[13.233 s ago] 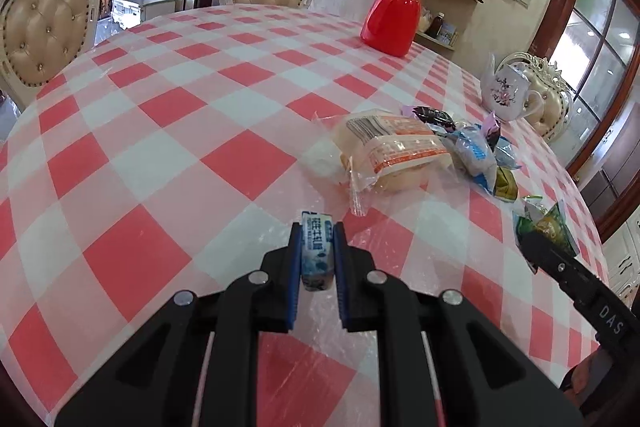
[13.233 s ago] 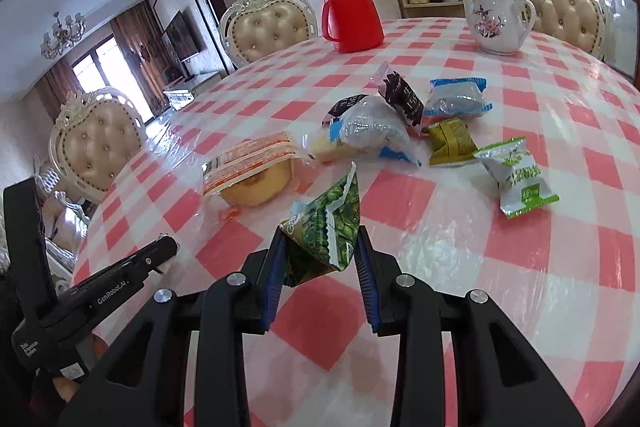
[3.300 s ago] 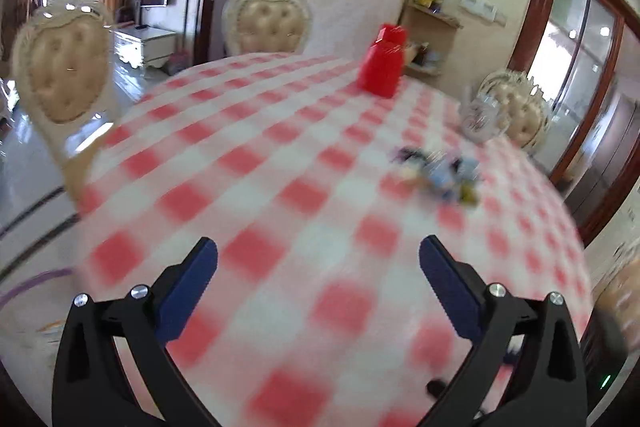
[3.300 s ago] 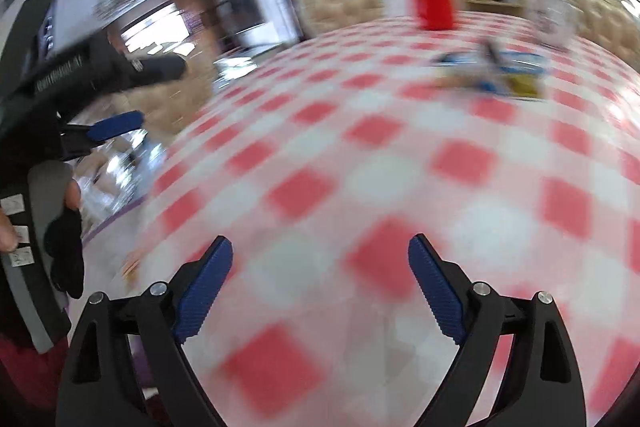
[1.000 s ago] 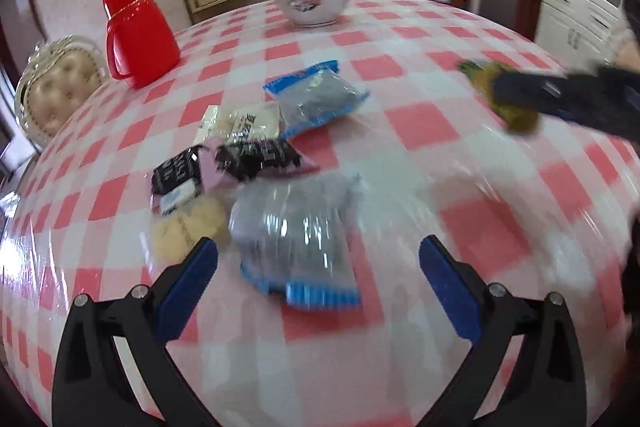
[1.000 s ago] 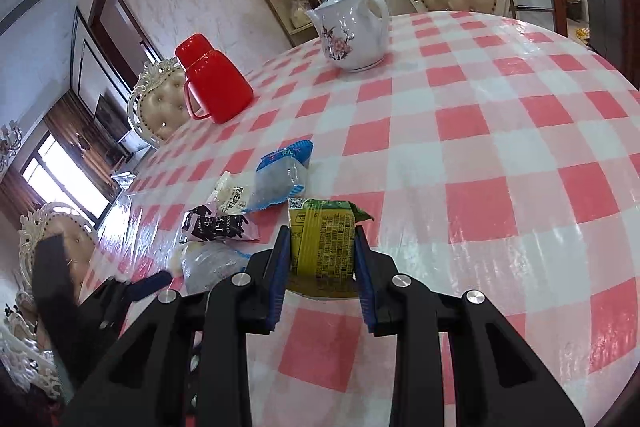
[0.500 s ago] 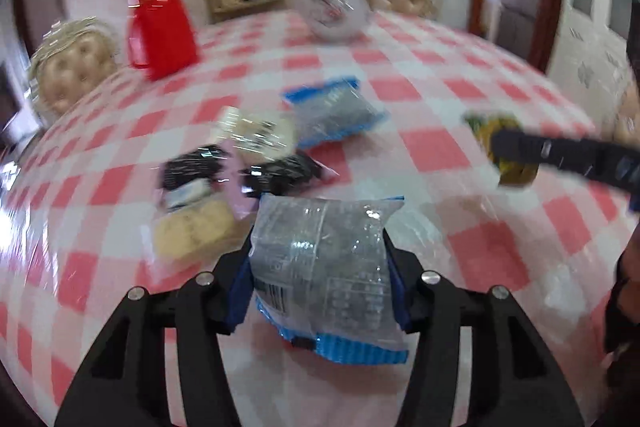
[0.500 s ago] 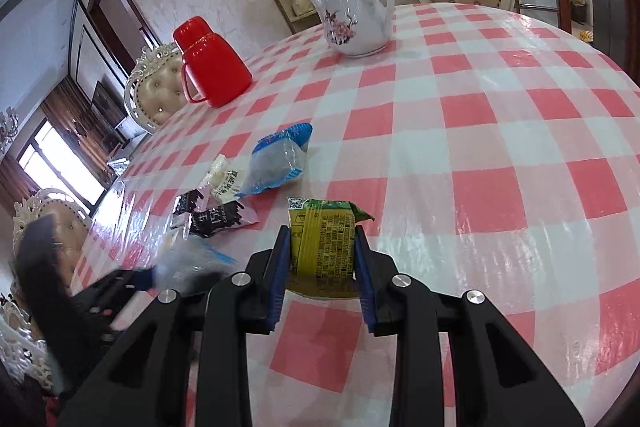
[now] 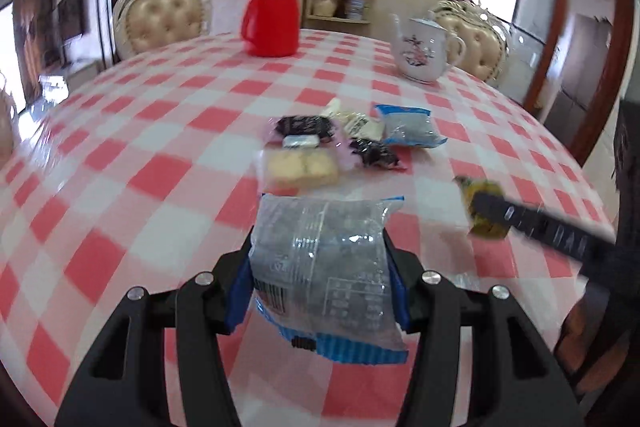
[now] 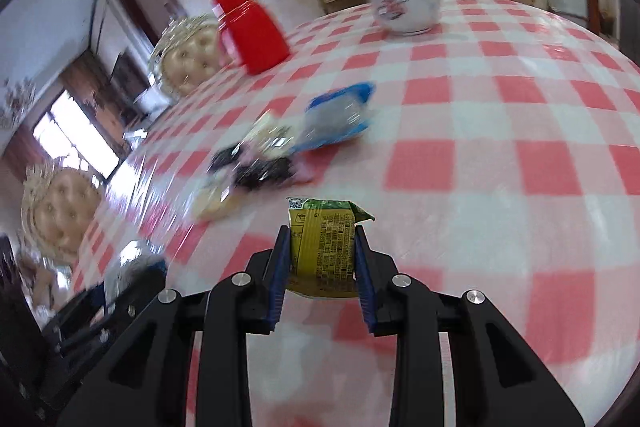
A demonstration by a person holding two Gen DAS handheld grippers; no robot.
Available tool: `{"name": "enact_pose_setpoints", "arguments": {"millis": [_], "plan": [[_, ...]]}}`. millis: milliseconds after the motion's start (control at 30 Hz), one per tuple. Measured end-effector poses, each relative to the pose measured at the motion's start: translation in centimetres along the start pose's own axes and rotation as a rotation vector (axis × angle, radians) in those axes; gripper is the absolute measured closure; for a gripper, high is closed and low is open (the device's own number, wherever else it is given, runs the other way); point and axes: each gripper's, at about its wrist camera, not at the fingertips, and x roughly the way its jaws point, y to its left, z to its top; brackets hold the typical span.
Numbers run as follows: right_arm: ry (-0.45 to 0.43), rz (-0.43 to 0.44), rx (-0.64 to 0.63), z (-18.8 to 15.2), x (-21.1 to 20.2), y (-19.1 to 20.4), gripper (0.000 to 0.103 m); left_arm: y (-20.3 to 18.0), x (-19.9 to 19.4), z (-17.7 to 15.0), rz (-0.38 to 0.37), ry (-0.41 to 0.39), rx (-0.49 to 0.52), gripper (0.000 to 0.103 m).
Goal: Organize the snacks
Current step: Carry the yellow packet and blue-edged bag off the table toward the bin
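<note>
Snack pile [image 9: 332,143] sits just ahead of the left fingers [image 9: 236,291], blocking straight travel. Bare tablecloth [image 9: 120,131] left of them is open. Red jug [image 9: 271,17] and teapot [image 9: 422,53] stand far beyond. Cloth right of the right fingers [image 10: 366,279] is free.

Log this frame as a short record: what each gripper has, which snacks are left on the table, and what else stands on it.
left gripper: shut on clear blue-edged packet, jaws having just been closing
right gripper: shut on yellow-green packet
snacks left on table: second blue-edged packet, two dark wrappers, pale biscuit pack, a white wrapper behind them, all clustered
other items: red flask, white floral teapot
surface: red-and-white checked tablecloth
image quality: motion blur in both views
</note>
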Motion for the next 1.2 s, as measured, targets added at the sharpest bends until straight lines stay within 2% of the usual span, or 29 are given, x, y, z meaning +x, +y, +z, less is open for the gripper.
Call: {"name": "enact_pose_setpoints", "arguments": {"millis": [133, 300, 467, 667, 833, 1067, 1200], "plan": [[0.014, 0.006, -0.062, -2.5, -0.6, 2.7, 0.073, 1.8, -1.6, -1.1, 0.037, -0.021, -0.074, 0.048], [-0.028, 0.018, -0.075, -4.3, -2.9, 3.8, 0.072, 3.0, -3.3, -2.2, 0.057, -0.051, -0.117, 0.048], [-0.042, 0.03, -0.062, -5.7, -4.1, 4.0, 0.072, 2.4, -4.9, -3.5, 0.045, -0.074, -0.092, 0.048], [-0.067, 0.084, -0.021, -7.3, -5.9, 4.0, 0.072, 2.7, -6.3, -4.8, 0.01, -0.085, -0.123, 0.048], [-0.049, 0.108, 0.029, -8.6, -6.8, 3.9, 0.072, 3.3, -7.5, -5.5, -0.006, -0.092, -0.15, 0.048], [-0.029, 0.098, -0.008, -11.1, -8.7, 5.9, 0.072, 3.1, -10.7, -7.3, 0.037, -0.102, -0.103, 0.047], [-0.006, 0.101, -0.057, -12.8, -9.2, 7.7, 0.072, 3.6, -12.1, -8.6, 0.071, -0.072, -0.078, 0.047]]}}
